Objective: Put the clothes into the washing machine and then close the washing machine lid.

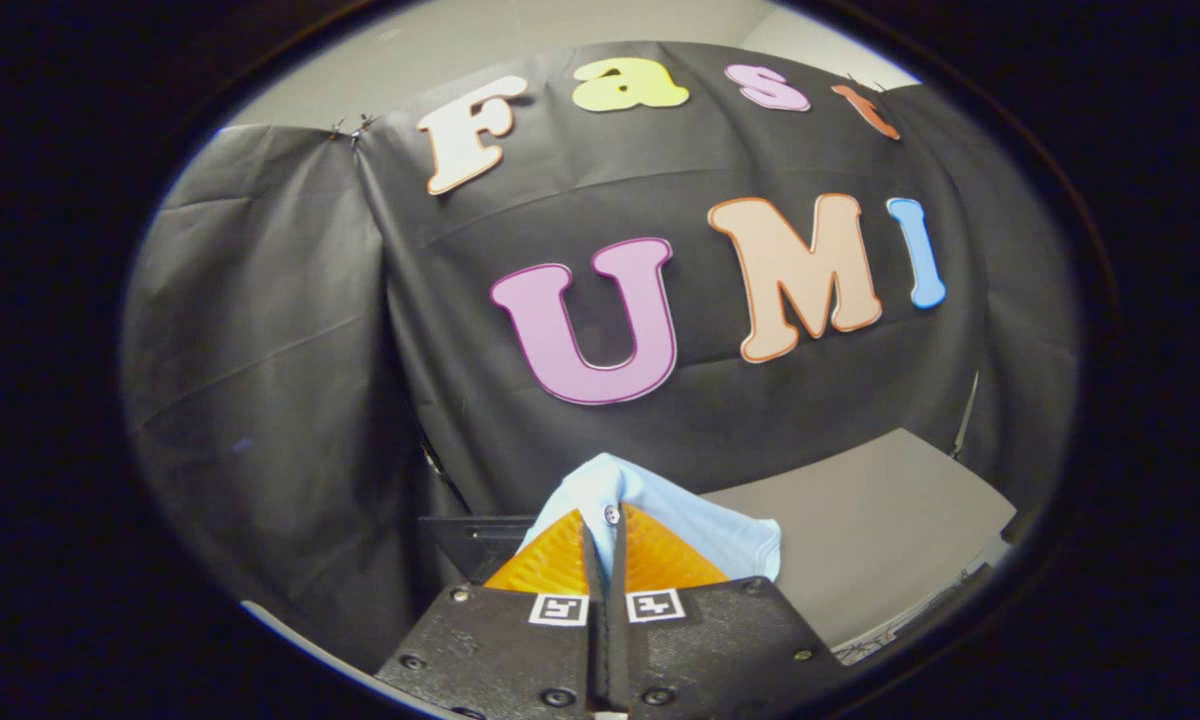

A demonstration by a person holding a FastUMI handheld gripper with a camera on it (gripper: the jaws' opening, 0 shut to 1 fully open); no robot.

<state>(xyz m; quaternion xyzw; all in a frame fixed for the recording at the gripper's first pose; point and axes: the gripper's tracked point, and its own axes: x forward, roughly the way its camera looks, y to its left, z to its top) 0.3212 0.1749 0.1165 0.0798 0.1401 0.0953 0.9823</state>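
Nearest, the gripper (606, 545) has its jaws pressed together, with only a thin slit between the fingers, and they pinch a light blue garment (660, 510). A small button on the cloth sits right at the fingertips. The garment bunches up above the tips and drapes off to the right of them, lifted clear of the grey counter (880, 520), which lies beyond and to the right. Left of the fingers, past the cloth, a dark box-like edge (470, 545) shows; what it is cannot be told. Behind everything hangs the black cloth wall (280, 350).
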